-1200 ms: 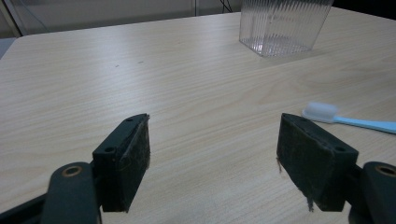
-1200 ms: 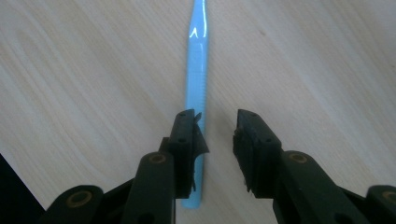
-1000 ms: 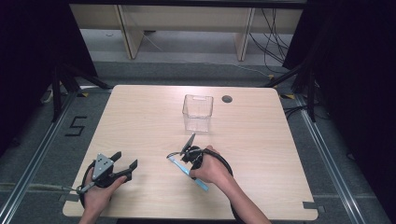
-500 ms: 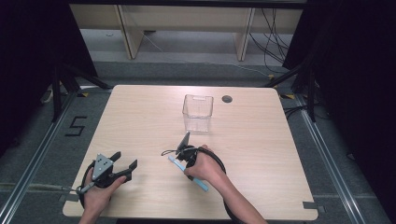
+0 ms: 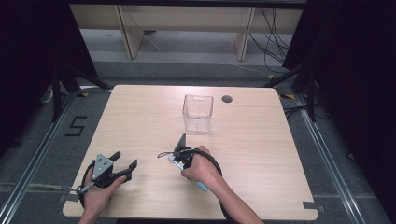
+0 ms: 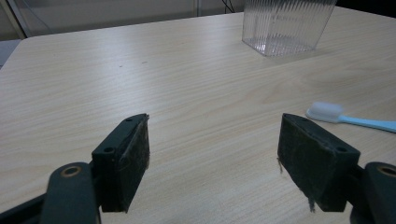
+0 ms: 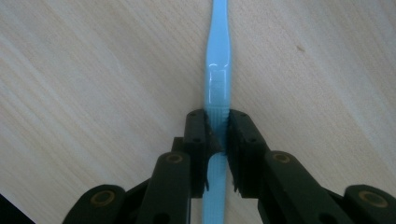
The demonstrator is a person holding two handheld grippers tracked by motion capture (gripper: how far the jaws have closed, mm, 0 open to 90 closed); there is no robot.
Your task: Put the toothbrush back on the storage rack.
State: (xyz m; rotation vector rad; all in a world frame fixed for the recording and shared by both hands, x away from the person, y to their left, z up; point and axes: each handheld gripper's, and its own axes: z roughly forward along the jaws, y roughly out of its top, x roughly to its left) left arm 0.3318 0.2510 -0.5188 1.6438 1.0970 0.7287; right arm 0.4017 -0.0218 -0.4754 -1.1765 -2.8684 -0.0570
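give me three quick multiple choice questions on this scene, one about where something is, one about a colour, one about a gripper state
1. Where does the clear container stand?
A. at the table's near edge, by the left gripper
B. toward the far side of the table, near the round hole
C. on the floor

2. What colour is the toothbrush handle?
A. red
B. black
C. light blue

3. How does the right gripper stand?
A. jaws closed on the toothbrush handle
B. jaws wide apart over bare wood
C. jaws closed on the container

Answers:
1 B, the high view shows it far from both hands, beside the hole.
2 C, the right gripper view shows a light blue handle.
3 A, both jaws press the handle's sides, while the left gripper is the open one.
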